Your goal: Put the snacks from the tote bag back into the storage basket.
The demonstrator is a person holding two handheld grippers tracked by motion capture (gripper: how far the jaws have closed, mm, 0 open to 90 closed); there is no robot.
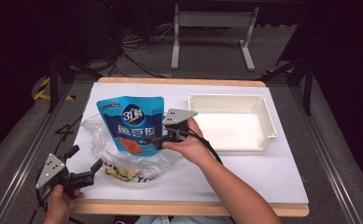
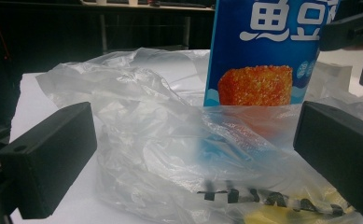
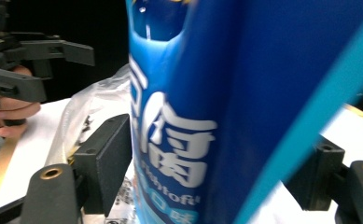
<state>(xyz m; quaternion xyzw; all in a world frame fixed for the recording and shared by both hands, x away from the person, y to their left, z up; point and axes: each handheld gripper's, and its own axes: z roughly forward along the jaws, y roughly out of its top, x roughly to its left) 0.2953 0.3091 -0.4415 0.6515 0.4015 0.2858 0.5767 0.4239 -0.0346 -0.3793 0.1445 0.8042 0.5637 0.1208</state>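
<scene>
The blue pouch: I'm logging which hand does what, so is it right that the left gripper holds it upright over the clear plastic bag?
Not quite: the right gripper holds the blue pouch upright over the clear plastic bag, as the high view shows. The left gripper is open beside the bag.

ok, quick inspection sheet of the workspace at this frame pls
Surface: white table top with wooden edge.
Job's things: blue snack pouch upright, lower end in clear plastic bag; yellow items in the bag.
Clutter: empty white tray at right.
Grippers: right claw closed on the pouch; left claw open beside the bag, holding nothing.
Cables: black cable trails from the right claw; floor cables beyond the table.
Surroundings: dark room, grey floor, white stand legs.
</scene>
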